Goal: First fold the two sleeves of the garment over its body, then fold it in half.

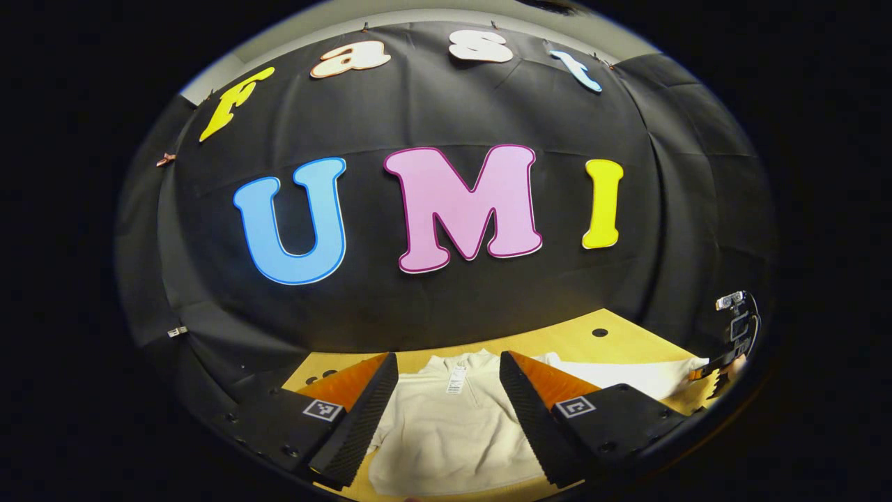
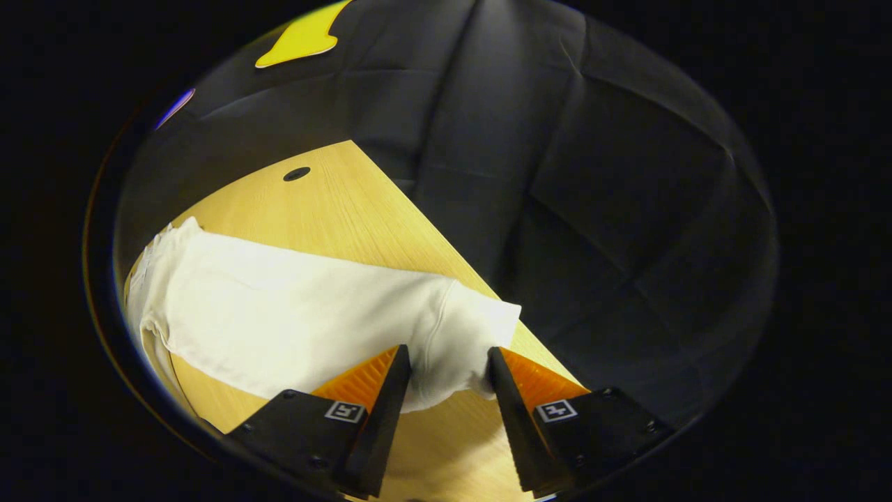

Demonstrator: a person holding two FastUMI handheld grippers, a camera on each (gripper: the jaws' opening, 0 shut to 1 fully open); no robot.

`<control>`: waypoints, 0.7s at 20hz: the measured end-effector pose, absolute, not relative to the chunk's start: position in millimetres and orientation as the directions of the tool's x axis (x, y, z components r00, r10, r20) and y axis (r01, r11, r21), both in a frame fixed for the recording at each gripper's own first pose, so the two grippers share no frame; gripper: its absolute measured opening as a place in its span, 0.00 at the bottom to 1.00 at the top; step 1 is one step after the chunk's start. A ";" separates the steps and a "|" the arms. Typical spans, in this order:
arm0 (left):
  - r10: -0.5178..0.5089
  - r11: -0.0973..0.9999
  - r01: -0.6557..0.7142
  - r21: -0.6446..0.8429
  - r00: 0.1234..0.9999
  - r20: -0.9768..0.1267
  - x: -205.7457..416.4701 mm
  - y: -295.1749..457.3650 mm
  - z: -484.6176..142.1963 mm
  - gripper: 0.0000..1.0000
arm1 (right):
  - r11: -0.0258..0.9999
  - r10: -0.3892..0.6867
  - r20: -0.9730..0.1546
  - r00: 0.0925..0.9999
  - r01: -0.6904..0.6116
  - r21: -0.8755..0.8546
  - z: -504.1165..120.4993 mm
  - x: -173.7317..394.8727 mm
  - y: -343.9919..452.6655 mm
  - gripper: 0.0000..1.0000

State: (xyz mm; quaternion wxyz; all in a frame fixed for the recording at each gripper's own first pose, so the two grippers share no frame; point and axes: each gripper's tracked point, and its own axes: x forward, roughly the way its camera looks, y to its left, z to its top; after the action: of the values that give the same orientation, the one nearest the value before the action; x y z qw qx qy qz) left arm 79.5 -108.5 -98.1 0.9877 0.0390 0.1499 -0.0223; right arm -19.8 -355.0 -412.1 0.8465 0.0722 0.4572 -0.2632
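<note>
A white long-sleeved garment [image 1: 453, 425] lies flat on the wooden table [image 1: 627, 345], collar and paper tag [image 1: 456, 380] facing the far wall. My left gripper [image 1: 448, 358] hovers open above its chest, the fingers well apart with nothing between them. One sleeve [image 1: 641, 376] stretches out to the right, where the right gripper [image 1: 711, 369] sits at its end. In the right gripper view that sleeve [image 2: 279, 314] runs across the table [image 2: 348, 209], and its cuff [image 2: 463, 335] lies between the spread fingers of my right gripper [image 2: 448, 350], at the table's edge.
The black cloth wall rises close behind the table. A small dark hole [image 1: 600, 332] [image 2: 296, 173] marks the tabletop near the back. The table's right edge [image 2: 446, 258] runs diagonally just past the cuff, with a drop beyond it.
</note>
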 end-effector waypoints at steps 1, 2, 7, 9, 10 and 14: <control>-0.029 0.996 0.052 0.069 0.956 -0.293 78.7 -107.3 -94.7 0.95 | 0.855 -0.375 -0.807 0.457 0.506 -0.111 -412.7 -17.2 -352.5 0.46; -0.026 0.996 0.049 0.072 0.957 -0.290 77.7 -107.4 -94.6 0.95 | 0.863 -0.366 -0.811 0.456 0.493 -0.113 -413.3 -16.2 -348.8 0.47; -0.004 0.997 0.026 0.069 0.957 -0.290 73.7 -101.0 -95.5 0.95 | 0.869 -0.315 -0.822 0.475 0.492 -0.049 -411.5 -7.4 -346.0 0.11; 0.003 0.998 0.015 0.059 0.955 -0.296 72.1 -97.0 -97.2 0.95 | 0.866 -0.291 -0.826 0.484 0.500 -0.012 -404.1 -3.2 -342.6 0.06; 0.006 0.998 0.011 0.056 0.955 -0.296 70.8 -94.9 -97.4 0.95 | 0.876 -0.294 -0.815 0.500 0.482 -0.020 -396.4 1.4 -343.2 0.06; 0.017 0.999 -0.003 0.050 0.959 -0.282 68.5 -85.0 -94.4 0.95 | 0.927 -0.274 -0.777 0.567 0.370 -0.056 -357.6 39.5 -322.5 0.06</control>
State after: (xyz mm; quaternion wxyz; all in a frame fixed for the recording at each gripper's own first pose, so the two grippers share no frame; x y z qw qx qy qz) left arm 68.5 -85.0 -94.4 0.9895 0.0246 0.1427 0.0051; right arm 39.5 -322.5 -357.6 0.8835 0.0563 0.4279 -0.1821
